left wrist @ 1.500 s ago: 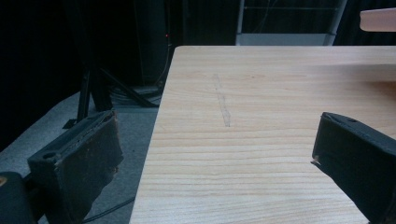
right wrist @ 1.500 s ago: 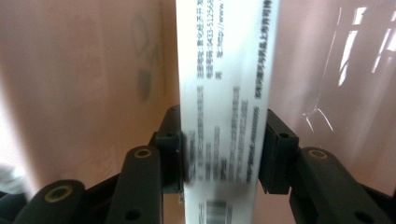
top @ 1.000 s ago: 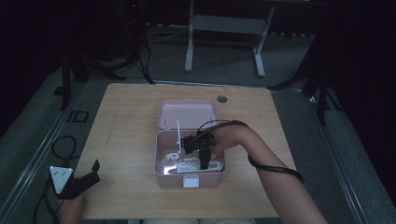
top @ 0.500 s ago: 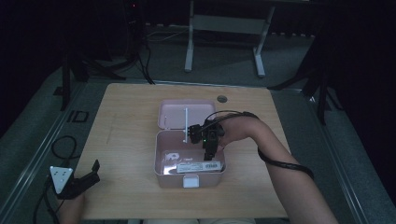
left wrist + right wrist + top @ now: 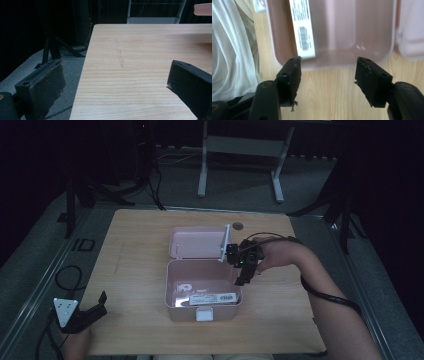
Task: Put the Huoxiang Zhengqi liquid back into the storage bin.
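Note:
An open pink box [image 5: 172,307] stands mid-table, its lid [image 5: 197,242] folded flat behind it. Inside lies a white labelled strip with a barcode [image 5: 212,298] [image 5: 302,30]. My right gripper [image 5: 244,276] hangs over the box's right rim, pointing down. In the right gripper view its jaws have just been opening, and my right gripper [image 5: 328,65] is open with nothing between them, above the box rim [image 5: 332,62]. My left gripper [image 5: 92,312] rests at the table's front left corner, also open and empty. It looks across bare wood [image 5: 140,62].
A small round grommet [image 5: 237,225] is set in the table behind the lid. Cables [image 5: 65,275] lie on the floor to the left, and a metal stand [image 5: 240,145] is beyond the far edge. The person's white clothing [image 5: 234,50] is near the front edge.
My right gripper has lifted out of the box and moved to its right rim, and its jaws have spread apart. The labelled strip stays in the box. The left gripper has not moved.

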`<state>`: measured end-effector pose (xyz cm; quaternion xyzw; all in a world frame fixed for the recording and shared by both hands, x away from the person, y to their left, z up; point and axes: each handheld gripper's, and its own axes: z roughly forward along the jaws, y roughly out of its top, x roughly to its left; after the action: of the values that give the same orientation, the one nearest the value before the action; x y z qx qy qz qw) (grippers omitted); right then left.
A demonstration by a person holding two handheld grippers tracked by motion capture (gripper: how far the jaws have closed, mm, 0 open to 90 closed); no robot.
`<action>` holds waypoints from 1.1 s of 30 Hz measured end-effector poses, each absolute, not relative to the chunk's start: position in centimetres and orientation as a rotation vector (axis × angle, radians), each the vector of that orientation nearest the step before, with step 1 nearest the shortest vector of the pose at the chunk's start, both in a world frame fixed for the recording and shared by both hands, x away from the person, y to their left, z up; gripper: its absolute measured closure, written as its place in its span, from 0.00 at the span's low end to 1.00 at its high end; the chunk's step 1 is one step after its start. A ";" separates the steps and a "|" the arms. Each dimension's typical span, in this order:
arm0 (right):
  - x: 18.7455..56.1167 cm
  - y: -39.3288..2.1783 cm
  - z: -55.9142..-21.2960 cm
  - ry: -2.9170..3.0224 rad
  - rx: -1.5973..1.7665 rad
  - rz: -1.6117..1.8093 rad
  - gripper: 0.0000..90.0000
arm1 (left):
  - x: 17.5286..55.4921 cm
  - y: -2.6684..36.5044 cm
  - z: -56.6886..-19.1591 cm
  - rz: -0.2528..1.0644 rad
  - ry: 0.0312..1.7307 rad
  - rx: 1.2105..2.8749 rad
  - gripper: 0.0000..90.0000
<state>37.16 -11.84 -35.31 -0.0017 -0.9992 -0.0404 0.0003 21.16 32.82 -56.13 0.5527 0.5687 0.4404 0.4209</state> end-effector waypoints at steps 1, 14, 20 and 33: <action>37.4 -12.5 -35.4 -3.141 -0.022 -0.134 0.41 | 21.2 32.8 -56.1 1.104 1.425 1.385 0.02; 39.9 -19.2 -40.4 -3.162 -0.389 -0.429 0.32 | 21.2 32.8 -56.1 1.103 1.427 1.384 0.02; 40.5 -20.9 -43.1 -3.169 -0.529 -0.552 0.27 | 21.2 32.8 -56.1 1.103 1.427 1.383 0.02; 41.0 -24.7 -48.8 -3.108 -0.853 -0.946 0.12 | 21.2 32.8 -56.1 1.103 1.429 1.382 0.02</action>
<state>40.97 -24.72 -48.85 -0.2526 -0.9198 -0.2800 -0.1084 21.17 32.85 -56.12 0.5514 0.5703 0.4401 0.4208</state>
